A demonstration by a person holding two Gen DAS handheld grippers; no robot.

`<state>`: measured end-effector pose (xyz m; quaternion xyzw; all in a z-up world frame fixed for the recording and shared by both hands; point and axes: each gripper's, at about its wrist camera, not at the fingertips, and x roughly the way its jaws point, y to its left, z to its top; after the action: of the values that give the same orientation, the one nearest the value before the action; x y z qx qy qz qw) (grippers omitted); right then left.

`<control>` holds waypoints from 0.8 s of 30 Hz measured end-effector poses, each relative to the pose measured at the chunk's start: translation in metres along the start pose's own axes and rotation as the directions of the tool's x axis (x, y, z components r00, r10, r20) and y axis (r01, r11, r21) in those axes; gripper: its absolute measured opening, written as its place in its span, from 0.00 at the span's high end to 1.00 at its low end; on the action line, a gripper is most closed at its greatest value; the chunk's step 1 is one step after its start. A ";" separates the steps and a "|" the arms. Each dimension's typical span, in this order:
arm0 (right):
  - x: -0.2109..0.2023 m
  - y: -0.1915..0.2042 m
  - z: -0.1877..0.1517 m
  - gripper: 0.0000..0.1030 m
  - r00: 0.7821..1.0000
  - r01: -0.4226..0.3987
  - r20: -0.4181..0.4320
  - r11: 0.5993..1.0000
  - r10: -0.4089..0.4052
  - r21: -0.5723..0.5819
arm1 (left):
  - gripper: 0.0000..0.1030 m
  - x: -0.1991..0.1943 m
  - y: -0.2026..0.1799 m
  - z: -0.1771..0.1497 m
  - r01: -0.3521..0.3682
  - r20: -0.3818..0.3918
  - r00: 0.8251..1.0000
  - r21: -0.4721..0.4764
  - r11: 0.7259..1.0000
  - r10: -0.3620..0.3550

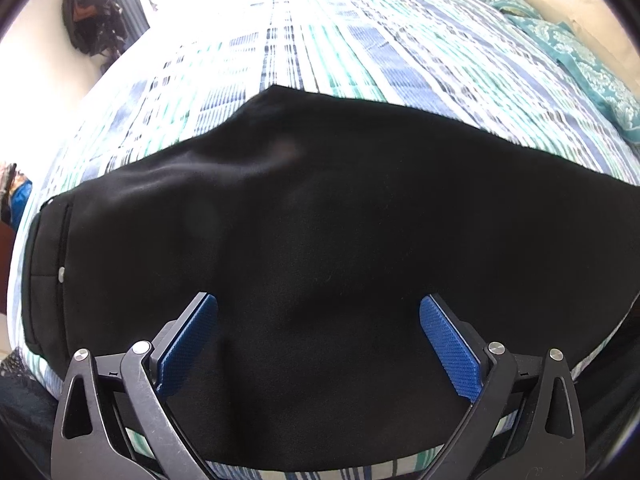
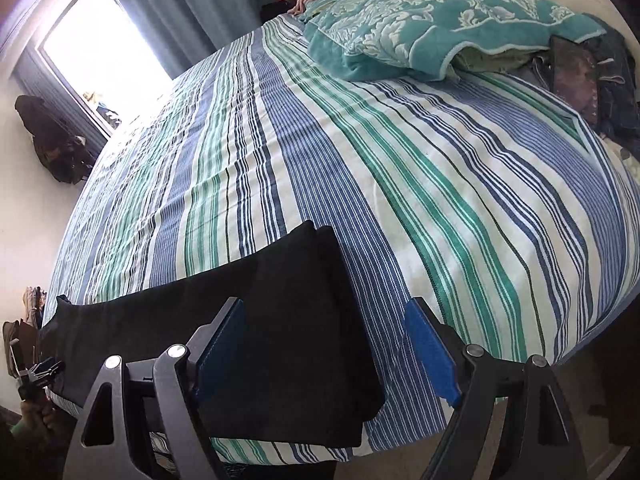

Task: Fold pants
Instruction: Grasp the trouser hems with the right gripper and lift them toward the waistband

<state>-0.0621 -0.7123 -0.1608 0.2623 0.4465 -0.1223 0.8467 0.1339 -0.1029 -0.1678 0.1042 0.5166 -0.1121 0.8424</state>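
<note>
Lying flat on the striped bedsheet (image 2: 400, 184), the black pants (image 1: 320, 220) sat near the bed's front edge. Left gripper (image 1: 318, 344) hovered over them, fingers spread, empty. Right gripper (image 2: 324, 348) also spread wide above the pant-leg end, gripping nothing.

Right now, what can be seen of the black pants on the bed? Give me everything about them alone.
The black pants are plain dark fabric, matte and soft-looking. They lie flat along the near edge of the striped bedsheet. In the left wrist view, a waistband with a small silver button sits at the left end. In the right wrist view, the other end shows layered, squared edges, apparently the leg ends stacked. Only the sheet visibly touches them; both grippers' open jaws hang over them, with no pad seen pressing.
</note>
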 end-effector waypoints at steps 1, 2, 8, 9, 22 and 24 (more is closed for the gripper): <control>0.005 -0.004 0.001 0.21 0.999 -0.027 -0.019 1.000 0.028 0.013 | 0.01 -0.007 0.000 0.002 0.004 0.014 1.000 -0.001 1.000 -0.004; 0.009 -0.006 0.003 0.21 0.998 -0.049 -0.038 0.998 0.050 0.026 | 0.01 -0.013 0.000 0.004 0.009 0.026 1.000 -0.002 1.000 -0.009; 0.023 -0.012 0.003 0.21 0.990 -0.107 -0.090 0.994 0.109 0.032 | 0.01 -0.036 -0.001 0.012 0.027 0.065 0.998 -0.006 1.000 -0.027; 0.024 -0.013 0.004 0.19 0.987 -0.127 -0.090 0.991 0.130 0.039 | 0.01 -0.036 -0.003 0.012 0.029 0.063 0.998 -0.006 1.000 -0.029; 0.057 -0.017 0.013 0.53 0.915 -0.300 -0.234 0.942 0.328 0.149 | 0.01 -0.029 -0.017 0.007 0.025 0.034 0.999 0.028 0.999 -0.026; 0.058 -0.019 0.010 0.75 0.922 -0.277 -0.234 0.948 0.308 0.156 | 0.01 -0.030 -0.018 0.005 0.025 0.033 0.999 0.029 0.999 -0.026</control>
<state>-0.0300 -0.7321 -0.2100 0.3899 0.4993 0.0138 0.7736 0.1200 -0.1193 -0.1400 0.1075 0.5021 -0.1321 0.8479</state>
